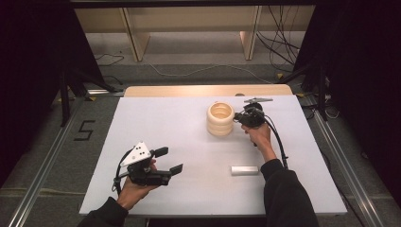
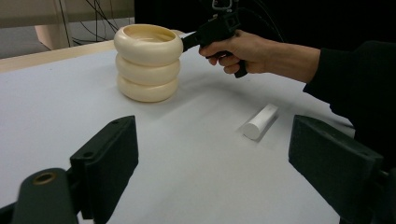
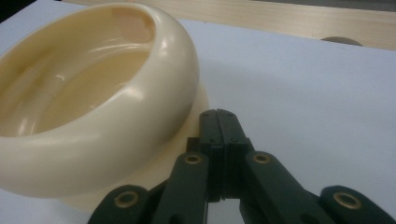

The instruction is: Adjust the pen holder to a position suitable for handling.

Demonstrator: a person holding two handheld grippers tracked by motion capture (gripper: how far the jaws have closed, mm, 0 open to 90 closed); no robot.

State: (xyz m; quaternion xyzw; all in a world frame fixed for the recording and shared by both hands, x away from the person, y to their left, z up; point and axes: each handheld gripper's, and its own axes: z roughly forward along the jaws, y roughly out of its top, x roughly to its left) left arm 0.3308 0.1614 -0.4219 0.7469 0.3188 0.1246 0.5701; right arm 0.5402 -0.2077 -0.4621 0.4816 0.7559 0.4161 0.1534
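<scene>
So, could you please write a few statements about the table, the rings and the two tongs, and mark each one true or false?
1. Three cream rings sit stacked on the white table. True.
2. The left tongs are shut. False: their jaws stand wide apart, with nothing between them.
3. The right tongs are shut, their tips beside the stack's top ring. True.
4. The white cylinder stands upright on the stack. False: it lies flat on the table, apart from the rings.
5. The left tongs are clamped on the white cylinder. False: they hold nothing, and the cylinder lies farther off.
</scene>
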